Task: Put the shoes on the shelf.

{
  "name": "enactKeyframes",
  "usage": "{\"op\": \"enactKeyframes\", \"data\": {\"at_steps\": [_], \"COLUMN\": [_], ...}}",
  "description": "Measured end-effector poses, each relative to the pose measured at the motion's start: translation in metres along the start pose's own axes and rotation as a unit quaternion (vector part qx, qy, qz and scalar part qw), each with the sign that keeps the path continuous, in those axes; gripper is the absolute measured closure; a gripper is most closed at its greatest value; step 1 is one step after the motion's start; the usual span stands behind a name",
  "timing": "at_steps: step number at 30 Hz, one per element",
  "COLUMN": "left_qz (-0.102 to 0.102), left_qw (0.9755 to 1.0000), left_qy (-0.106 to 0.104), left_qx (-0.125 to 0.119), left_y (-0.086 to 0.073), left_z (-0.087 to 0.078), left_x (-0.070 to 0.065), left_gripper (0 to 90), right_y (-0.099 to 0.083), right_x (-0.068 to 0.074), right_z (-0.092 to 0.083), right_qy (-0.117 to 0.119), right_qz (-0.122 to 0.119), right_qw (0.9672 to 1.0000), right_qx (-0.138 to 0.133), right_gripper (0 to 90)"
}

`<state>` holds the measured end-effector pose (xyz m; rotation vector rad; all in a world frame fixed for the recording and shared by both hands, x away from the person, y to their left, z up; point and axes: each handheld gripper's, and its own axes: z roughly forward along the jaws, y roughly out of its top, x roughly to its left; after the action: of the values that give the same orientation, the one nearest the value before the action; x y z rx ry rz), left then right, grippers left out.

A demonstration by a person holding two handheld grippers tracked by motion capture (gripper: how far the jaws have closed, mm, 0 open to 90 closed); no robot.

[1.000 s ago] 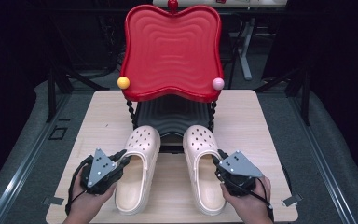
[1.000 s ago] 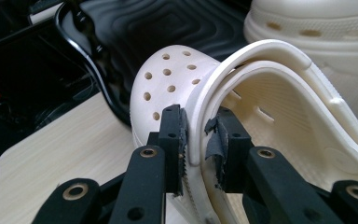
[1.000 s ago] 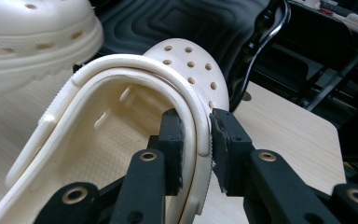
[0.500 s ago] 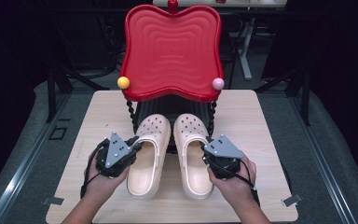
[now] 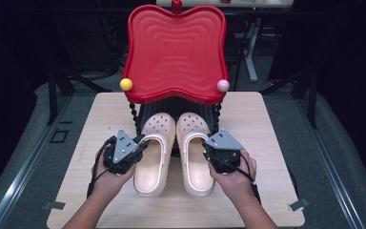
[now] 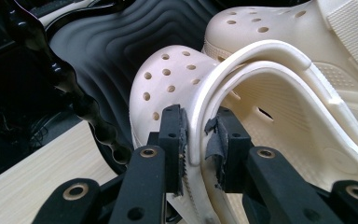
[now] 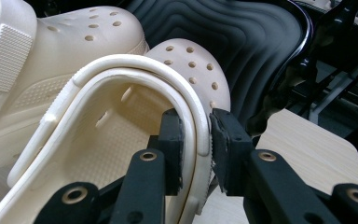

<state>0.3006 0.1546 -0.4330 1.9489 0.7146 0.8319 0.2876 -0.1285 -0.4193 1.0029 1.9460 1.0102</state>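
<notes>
On the table (image 5: pixel 267 124) we list two clogs side by side: left clog (image 5: pixel 153 152), right clog (image 5: pixel 195 152), toes under the tray (image 5: pixel 176 52) of the stand behind them. We note a gripper at each clog's outer side.

From the high view, the red wavy plastic tray (image 5: pixel 176 52) hides the toes of both cream perforated foam clogs, the left clog (image 5: pixel 155 152) and the right clog (image 5: pixel 195 152), at twelve o'clock. The person's forearms are cut off at six o'clock. The claw tips sit hidden under grey plates.
</notes>
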Motion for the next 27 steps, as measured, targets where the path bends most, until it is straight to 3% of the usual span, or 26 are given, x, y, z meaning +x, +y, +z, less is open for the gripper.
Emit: {"op": "enactKeyframes", "data": {"at_steps": [19,27], "left_qz": [0.015,0.001], "left_qw": [0.9996,0.9994], "left_qy": [0.023,0.035], "left_qx": [0.007,-0.001], "left_y": [0.015,0.019], "left_z": [0.039,0.053], "left_x": [0.007,0.016], "left_gripper": [75.7,75.3], "right_y": [0.008,0.013], "right_x": [-0.006,-0.006], "right_z": [0.034,0.047], "right_qy": [-0.026,-0.035], "right_qz": [0.032,0.035], "right_qw": [0.9991,0.9987], "right_qx": [-0.010,-0.013], "right_gripper": [74.3,73.8]}}
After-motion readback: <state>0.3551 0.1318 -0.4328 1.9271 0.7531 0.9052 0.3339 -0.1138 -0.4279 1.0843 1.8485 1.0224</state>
